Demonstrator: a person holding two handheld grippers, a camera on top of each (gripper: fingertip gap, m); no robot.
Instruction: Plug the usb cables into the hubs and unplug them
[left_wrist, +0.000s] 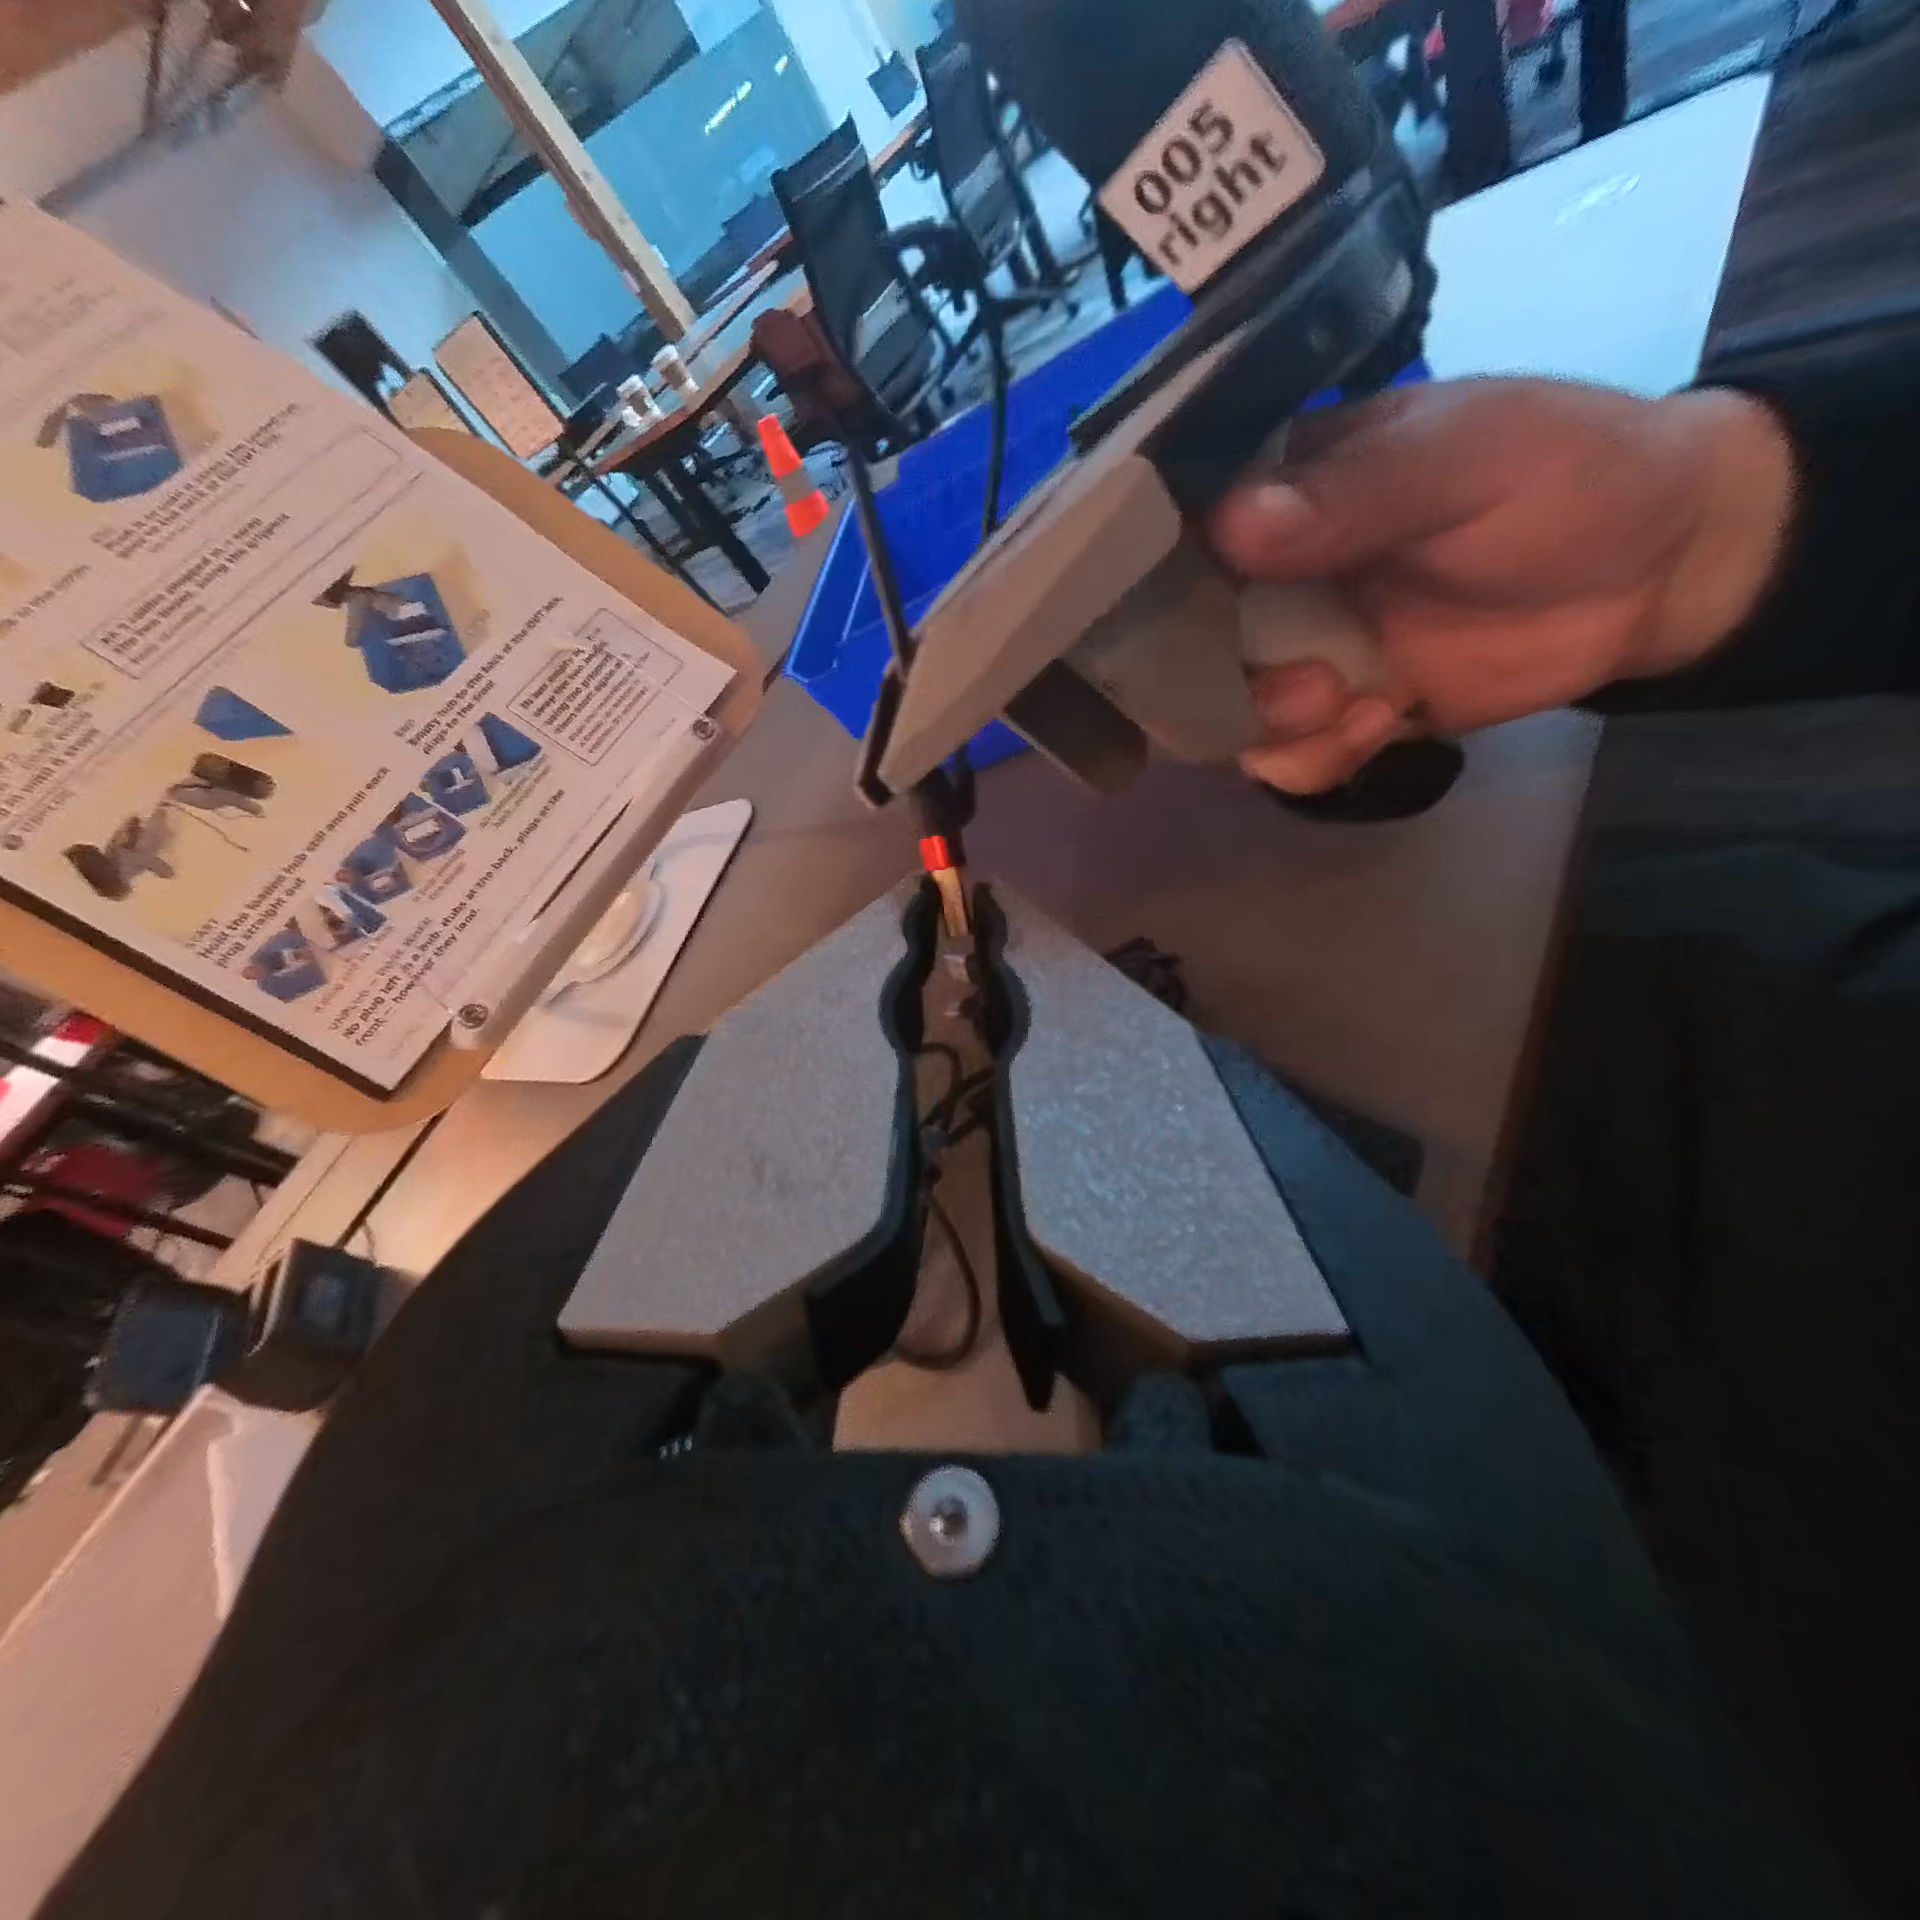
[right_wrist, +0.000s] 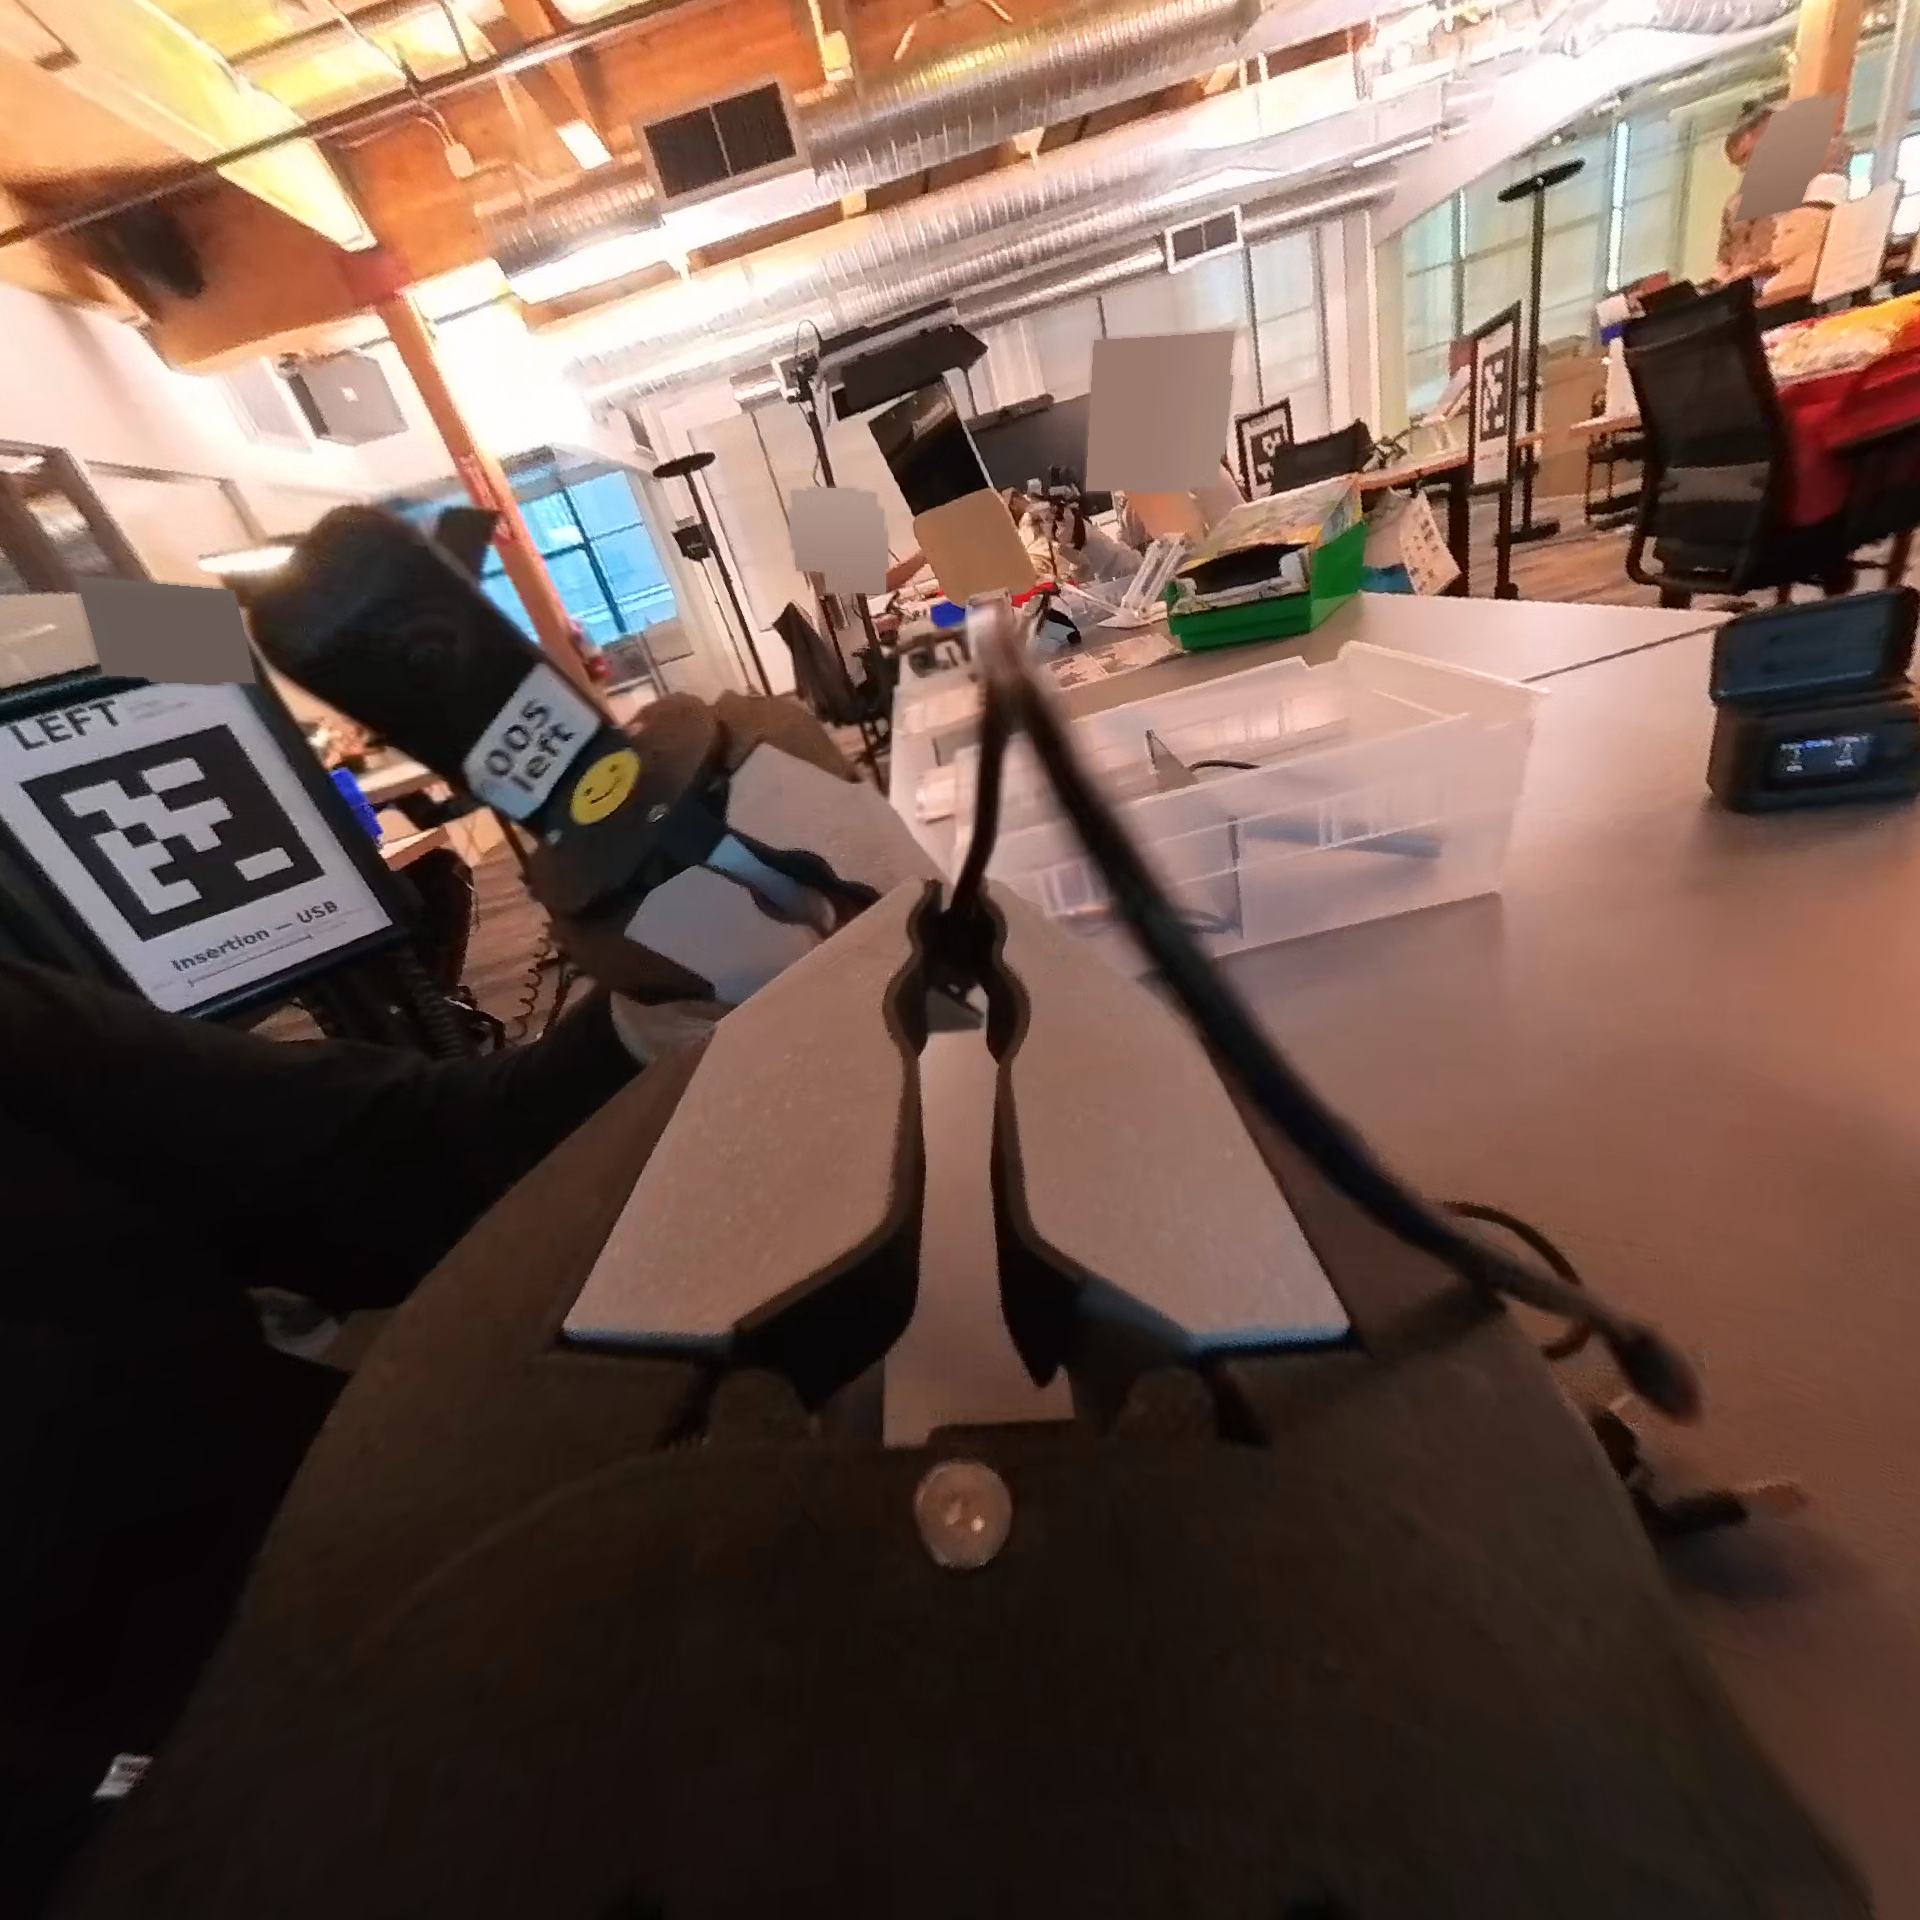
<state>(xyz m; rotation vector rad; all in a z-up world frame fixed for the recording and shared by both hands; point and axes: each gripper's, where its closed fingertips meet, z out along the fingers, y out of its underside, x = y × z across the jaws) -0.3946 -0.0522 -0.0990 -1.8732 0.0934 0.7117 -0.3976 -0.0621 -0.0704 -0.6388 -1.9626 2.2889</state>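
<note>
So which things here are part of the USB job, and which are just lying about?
In the job:
left gripper, shut on the plug
right gripper, shut on its cable
loose cables

Lying about:
cone
instruction sheet
green box
clear bin
black device

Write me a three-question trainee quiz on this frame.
1. True or false: the left tool is wide open.
2. In the left wrist view, the bin behind the right tool is: A red, B blue, C green.
3. What colour is the band on the plug between the two tools?

Key: 1 false, it is shut on the plug's metal end; 2 B; 3 red.
</note>
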